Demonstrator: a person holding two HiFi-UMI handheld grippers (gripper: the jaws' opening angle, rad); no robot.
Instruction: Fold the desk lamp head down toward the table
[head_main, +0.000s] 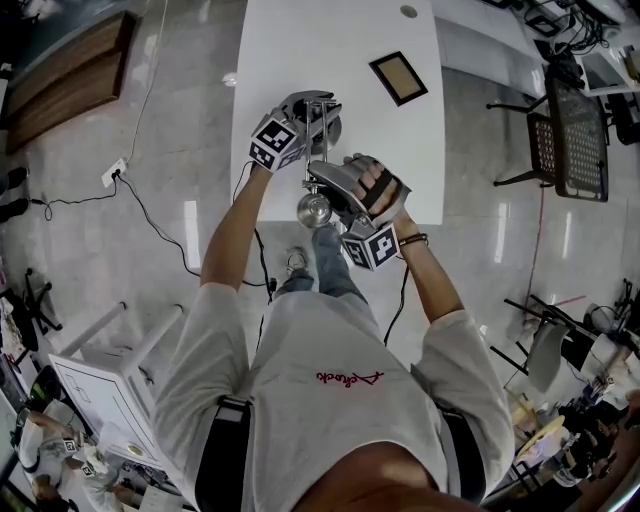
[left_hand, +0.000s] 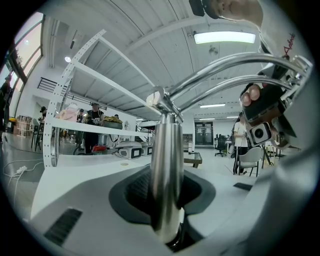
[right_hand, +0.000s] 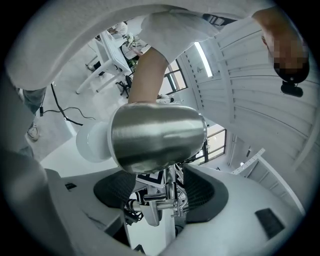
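Note:
A chrome desk lamp stands at the near edge of the white table (head_main: 340, 40). My left gripper (head_main: 318, 125) is shut on the lamp's upright post (left_hand: 166, 180), which stands between its jaws in the left gripper view. From the post's top, two chrome arm rods (left_hand: 225, 75) sweep up and right to my right gripper (left_hand: 265, 117). My right gripper (head_main: 328, 182) is closed round the joint bracket (right_hand: 162, 197) under the lamp head. The lamp head (right_hand: 157, 137), a chrome cylinder with a white bulb (right_hand: 92, 142), lies level across the jaws. In the head view the lamp head (head_main: 313, 209) hangs past the table edge.
A dark framed rectangle (head_main: 398, 78) lies further back on the table. Black mesh chairs (head_main: 565, 130) stand to the right. A cable (head_main: 150, 215) runs over the floor at the left, and a white rack (head_main: 100, 370) stands near the person's left side.

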